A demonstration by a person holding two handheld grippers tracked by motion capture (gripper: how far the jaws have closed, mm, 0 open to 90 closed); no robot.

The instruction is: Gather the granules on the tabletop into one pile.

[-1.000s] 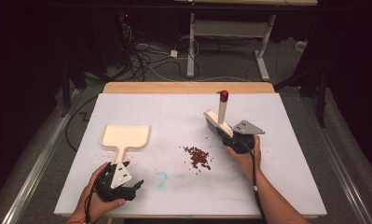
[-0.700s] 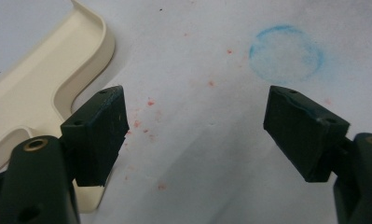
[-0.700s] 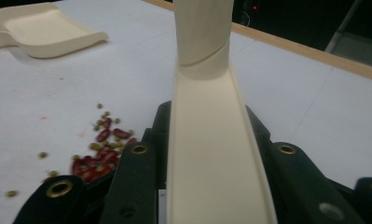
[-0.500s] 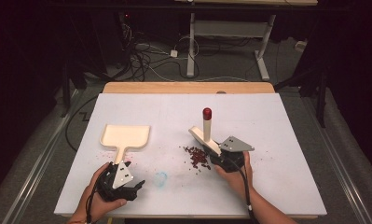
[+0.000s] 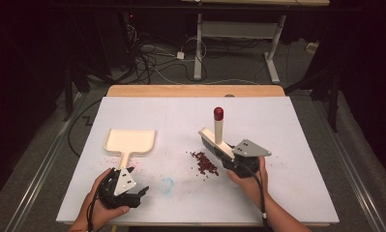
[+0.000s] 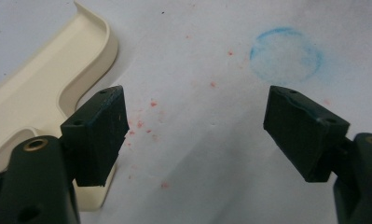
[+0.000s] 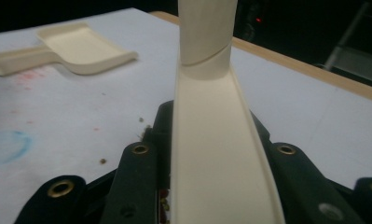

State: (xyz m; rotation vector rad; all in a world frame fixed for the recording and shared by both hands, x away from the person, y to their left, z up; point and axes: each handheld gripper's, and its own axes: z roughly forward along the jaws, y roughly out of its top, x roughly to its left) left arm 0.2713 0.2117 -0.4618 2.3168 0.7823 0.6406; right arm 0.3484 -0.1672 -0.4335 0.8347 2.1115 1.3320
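Gripping brush (image 5: 215,140) in right gripper (image 5: 229,157) | left gripper (image 5: 141,194) fingers spread, empty

The premises present as a laboratory or test room rather than a home. A wooden table (image 5: 195,90) covered with a plain white board (image 5: 297,145) stands isolated on grey carpet, with dark surroundings on every side. Behind it, loose cables (image 5: 156,63) trail across the floor toward a white metal-framed desk (image 5: 239,34), a small red indicator light (image 5: 130,17) glows in the darkness at the back, and a blue circle (image 5: 166,184) is marked on the board.
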